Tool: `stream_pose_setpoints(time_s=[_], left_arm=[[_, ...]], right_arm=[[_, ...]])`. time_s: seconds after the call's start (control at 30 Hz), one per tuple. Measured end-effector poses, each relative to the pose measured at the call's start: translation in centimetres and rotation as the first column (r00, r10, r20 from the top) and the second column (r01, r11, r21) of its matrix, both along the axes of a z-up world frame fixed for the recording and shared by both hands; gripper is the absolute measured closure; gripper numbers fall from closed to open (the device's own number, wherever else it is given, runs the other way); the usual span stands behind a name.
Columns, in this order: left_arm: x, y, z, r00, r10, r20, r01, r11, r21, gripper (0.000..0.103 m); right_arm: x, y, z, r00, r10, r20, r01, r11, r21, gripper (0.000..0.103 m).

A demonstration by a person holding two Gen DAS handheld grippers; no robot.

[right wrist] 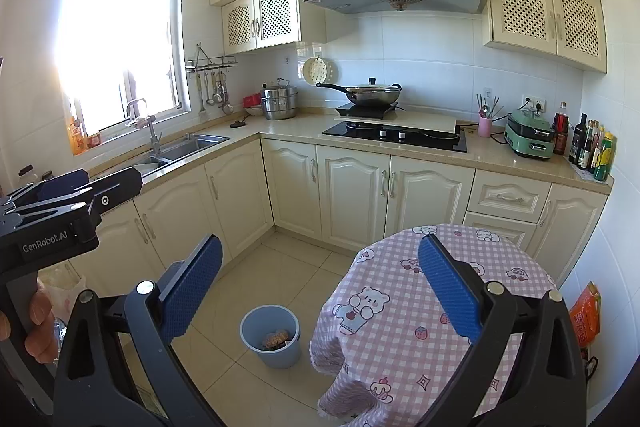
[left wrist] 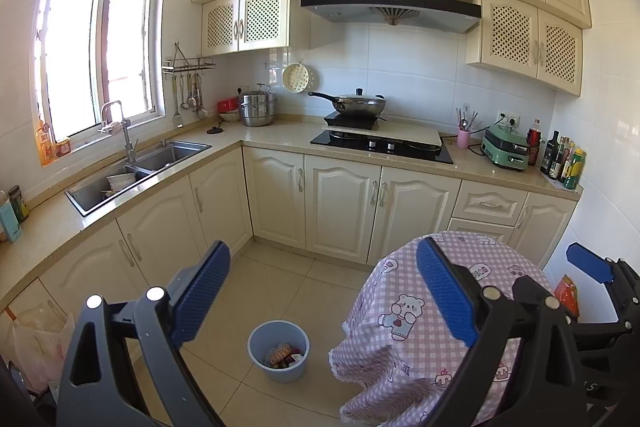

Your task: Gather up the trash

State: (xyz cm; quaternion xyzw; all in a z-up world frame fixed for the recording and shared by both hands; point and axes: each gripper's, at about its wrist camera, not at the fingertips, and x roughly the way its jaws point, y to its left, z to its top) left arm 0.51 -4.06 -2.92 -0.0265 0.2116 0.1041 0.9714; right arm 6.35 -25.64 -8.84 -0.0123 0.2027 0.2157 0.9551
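Jaws of both grippers gape empty above the blue bin (left wrist: 278, 351) holding trash (left wrist: 283, 355).

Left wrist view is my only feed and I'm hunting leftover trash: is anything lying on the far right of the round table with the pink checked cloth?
Observer: No. The right wrist view shows that side of the pink checked cloth bare.
Operator: And the orange plastic packet at my right edge?
Observer: It sits low by the white wall, right of the table, its whole front showing.
Operator: Is the right gripper free?
Observer: Yes, open with nothing between its fingers.
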Motion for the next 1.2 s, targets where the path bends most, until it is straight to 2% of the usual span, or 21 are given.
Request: stream_pose_setpoints(time_s=[1.2], left_arm=[[0.2, -1.1, -0.1, 1.0, 0.001, -0.026, -0.001, 1.0, 0.004, 0.011]], right_arm=[[0.7, -0.8, -0.6, 1.0, 0.014, -0.028, -0.014, 1.0, 0.012, 0.008]])
